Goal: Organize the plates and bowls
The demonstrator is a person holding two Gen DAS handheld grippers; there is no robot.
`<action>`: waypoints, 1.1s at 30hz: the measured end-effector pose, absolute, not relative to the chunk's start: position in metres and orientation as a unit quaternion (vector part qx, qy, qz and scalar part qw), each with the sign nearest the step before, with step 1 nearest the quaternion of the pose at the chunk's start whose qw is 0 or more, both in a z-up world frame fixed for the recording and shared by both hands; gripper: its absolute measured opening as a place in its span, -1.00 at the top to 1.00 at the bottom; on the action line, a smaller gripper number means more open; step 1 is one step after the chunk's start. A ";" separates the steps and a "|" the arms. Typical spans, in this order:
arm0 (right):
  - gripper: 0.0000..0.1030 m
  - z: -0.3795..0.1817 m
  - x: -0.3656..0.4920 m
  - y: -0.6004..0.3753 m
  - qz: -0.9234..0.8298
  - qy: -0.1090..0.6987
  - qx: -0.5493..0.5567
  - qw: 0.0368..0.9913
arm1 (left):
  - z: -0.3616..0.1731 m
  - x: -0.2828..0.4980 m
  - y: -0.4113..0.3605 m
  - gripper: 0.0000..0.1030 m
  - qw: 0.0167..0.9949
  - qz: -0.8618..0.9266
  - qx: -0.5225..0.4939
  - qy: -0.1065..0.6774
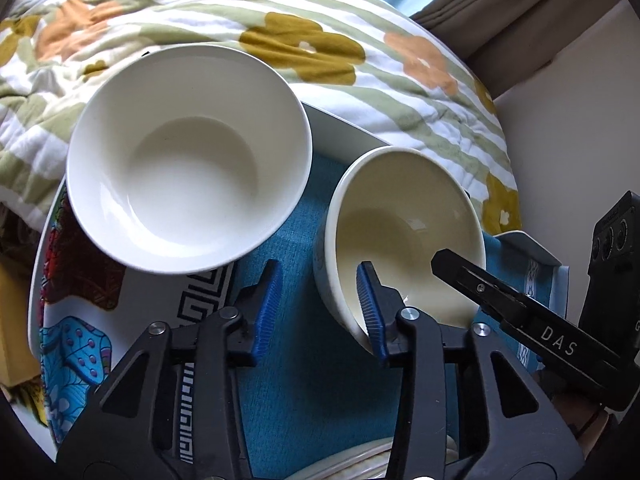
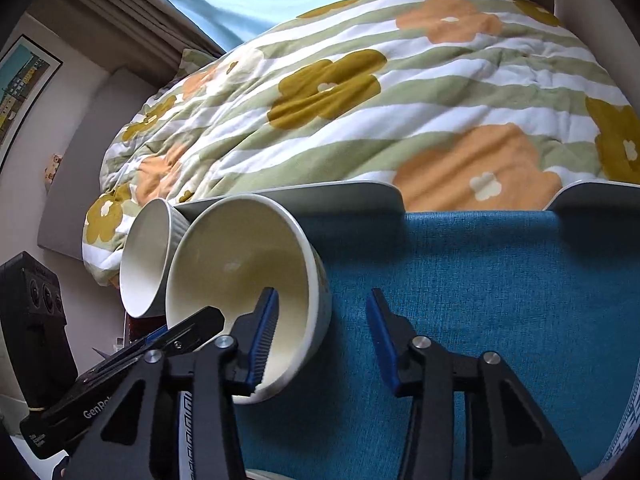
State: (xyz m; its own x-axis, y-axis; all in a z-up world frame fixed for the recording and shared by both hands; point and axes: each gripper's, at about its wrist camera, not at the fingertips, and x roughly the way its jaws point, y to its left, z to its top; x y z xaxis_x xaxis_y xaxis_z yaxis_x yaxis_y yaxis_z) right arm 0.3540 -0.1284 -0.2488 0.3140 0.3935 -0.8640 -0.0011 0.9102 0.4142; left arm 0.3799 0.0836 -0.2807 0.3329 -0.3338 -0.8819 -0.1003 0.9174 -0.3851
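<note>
A cream bowl (image 1: 404, 232) stands on a teal cloth in a white tray. My left gripper (image 1: 319, 280) straddles its near-left wall: one blue pad is inside the bowl, the other outside, with cloth showing between that pad and the wall. My right gripper (image 2: 323, 300) straddles the cream bowl (image 2: 240, 264) on the opposite side in the same way, with a gap at its outer pad. One right finger (image 1: 480, 288) reaches into the bowl. A larger white bowl (image 1: 188, 160) rests on a colourful patterned plate (image 1: 80, 320) to the left.
The tray rim (image 2: 320, 196) borders a flowered quilt (image 2: 380, 100) behind it. Teal cloth (image 2: 500, 300) stretches to the right of the cream bowl. Stacked pale plates (image 1: 344, 466) peek in at the bottom edge. A wall (image 1: 568, 140) and a curtain (image 1: 520, 4) lie to the right.
</note>
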 end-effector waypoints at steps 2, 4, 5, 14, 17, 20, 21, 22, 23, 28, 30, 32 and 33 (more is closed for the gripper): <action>0.57 -0.251 0.355 -0.126 0.125 0.577 0.171 0.789 | -0.280 0.381 0.082 0.50 0.794 -0.081 -0.191 0.572; 0.66 -0.253 0.356 -0.124 0.128 0.577 0.172 0.788 | -0.278 0.382 0.078 0.59 0.797 -0.082 -0.183 0.570; 0.68 -0.252 0.355 -0.122 0.129 0.577 0.170 0.788 | -0.277 0.383 0.075 0.60 0.799 -0.081 -0.172 0.571; 0.67 -0.249 0.355 -0.117 0.131 0.574 0.150 0.794 | -0.270 0.379 0.070 0.60 0.808 -0.073 -0.149 0.565; 0.67 -0.243 0.353 -0.115 0.135 0.568 0.144 0.799 | -0.261 0.375 0.068 0.60 0.814 -0.071 -0.144 0.558; 0.67 -0.234 0.347 -0.118 0.143 0.559 0.143 0.804 | -0.246 0.369 0.065 0.60 0.823 -0.069 -0.137 0.547; 0.67 -0.230 0.345 -0.119 0.146 0.556 0.144 0.806 | -0.239 0.365 0.063 0.60 0.826 -0.069 -0.134 0.543; 0.67 -0.225 0.343 -0.121 0.149 0.552 0.145 0.808 | -0.233 0.362 0.061 0.60 0.829 -0.069 -0.131 0.539; 0.67 -0.220 0.340 -0.123 0.151 0.546 0.146 0.811 | -0.226 0.358 0.058 0.60 0.832 -0.069 -0.130 0.535; 0.67 -0.183 0.314 -0.137 0.157 0.516 0.140 0.830 | -0.187 0.329 0.038 0.60 0.847 -0.070 -0.120 0.512; 0.67 -0.168 0.300 -0.147 0.164 0.506 0.137 0.836 | -0.172 0.313 0.027 0.60 0.854 -0.068 -0.119 0.502; 0.67 -0.154 0.285 -0.159 0.172 0.496 0.132 0.841 | -0.156 0.294 0.014 0.60 0.860 -0.068 -0.122 0.492; 0.67 -0.147 0.277 -0.166 0.177 0.492 0.129 0.842 | -0.149 0.284 0.007 0.60 0.862 -0.068 -0.125 0.487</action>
State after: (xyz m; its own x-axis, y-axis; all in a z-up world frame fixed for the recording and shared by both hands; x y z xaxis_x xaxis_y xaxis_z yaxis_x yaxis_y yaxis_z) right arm 0.2775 -0.1660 -0.1475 0.4523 0.4259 -0.7836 -0.1718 0.9038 0.3920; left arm 0.2844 0.0067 -0.1494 0.5158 -0.2383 -0.8229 -0.0055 0.9596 -0.2813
